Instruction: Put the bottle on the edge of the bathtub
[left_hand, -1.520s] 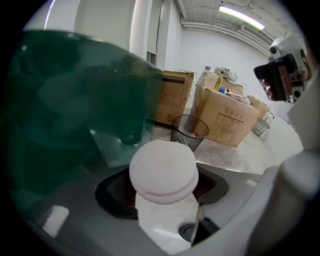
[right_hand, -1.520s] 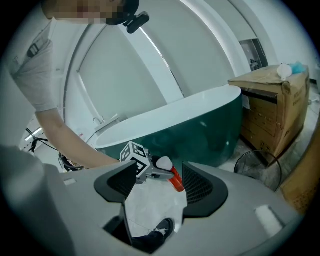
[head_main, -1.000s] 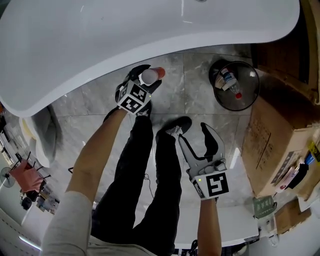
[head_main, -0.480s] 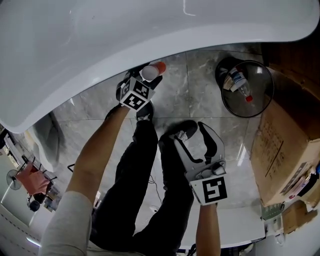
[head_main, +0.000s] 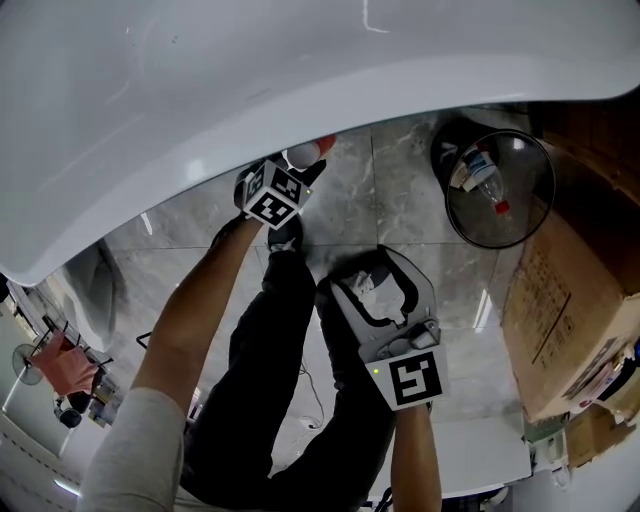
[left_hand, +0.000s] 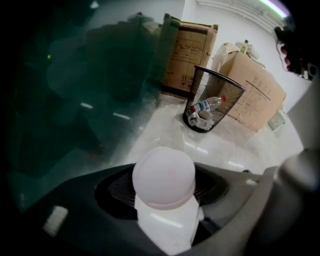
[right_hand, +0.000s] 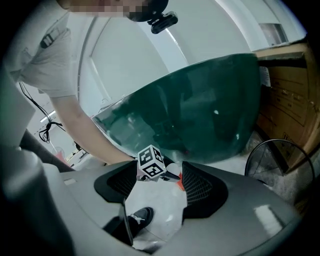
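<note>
A bottle (head_main: 303, 153) with a pale rounded cap and an orange part sits in my left gripper (head_main: 298, 165), low beside the white bathtub (head_main: 250, 80); the tub's rim partly overhangs it. In the left gripper view the cap (left_hand: 163, 175) fills the space between the two dark jaws of the left gripper (left_hand: 165, 192), which are shut on the white body. The tub's outer wall (left_hand: 75, 100) looks dark and glossy there. My right gripper (head_main: 378, 285) hangs open and empty over the person's shoe. Between the right gripper's (right_hand: 160, 195) pads I see the floor and the left gripper's marker cube (right_hand: 151, 162).
A black wire waste basket (head_main: 495, 190) holding a plastic bottle stands on the grey marble floor at the right, also seen as a basket (left_hand: 212, 100) ahead of the left gripper. Cardboard boxes (head_main: 570, 310) line the right side. The person's dark-trousered legs (head_main: 290, 340) stand below the grippers.
Both grippers have sunk toward the floor. The left one, still gripping the bottle, now sits under the tub's overhanging rim. The right one has shifted left over the shoe.
</note>
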